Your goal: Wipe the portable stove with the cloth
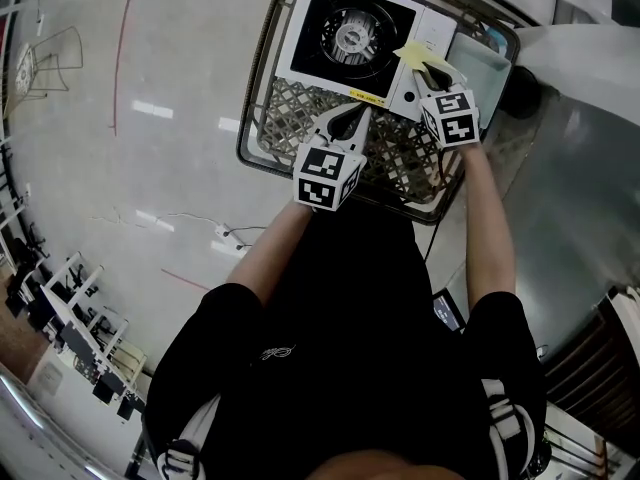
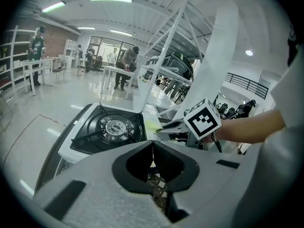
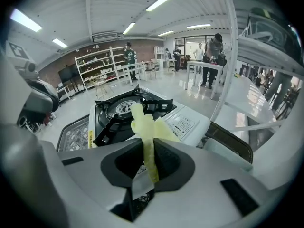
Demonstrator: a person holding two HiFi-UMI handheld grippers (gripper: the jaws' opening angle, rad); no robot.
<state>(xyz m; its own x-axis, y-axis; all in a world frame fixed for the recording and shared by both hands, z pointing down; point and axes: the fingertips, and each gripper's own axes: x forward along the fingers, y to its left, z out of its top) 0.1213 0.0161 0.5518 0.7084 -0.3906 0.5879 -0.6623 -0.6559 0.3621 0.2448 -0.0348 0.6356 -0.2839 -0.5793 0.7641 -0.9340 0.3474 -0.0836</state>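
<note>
The portable stove (image 1: 350, 38) is white with a black top and a round burner, and it rests on a lattice-topped stand (image 1: 395, 163). My right gripper (image 1: 430, 76) is shut on a yellow cloth (image 1: 420, 54) over the stove's right control panel. In the right gripper view the cloth (image 3: 145, 125) sticks up from between the jaws (image 3: 151, 163) in front of the stove (image 3: 126, 108). My left gripper (image 1: 347, 120) hovers by the stove's near edge, shut with nothing in it. The left gripper view shows the stove (image 2: 111, 127) and the right gripper (image 2: 166, 126) beyond its jaws (image 2: 153, 158).
A pale shallow tray (image 1: 482, 63) sits right of the stove. A white rack frame (image 3: 230, 56) rises at the right. A power strip (image 1: 225, 236) lies on the floor to the left. People stand at tables (image 2: 124, 61) far back in the room.
</note>
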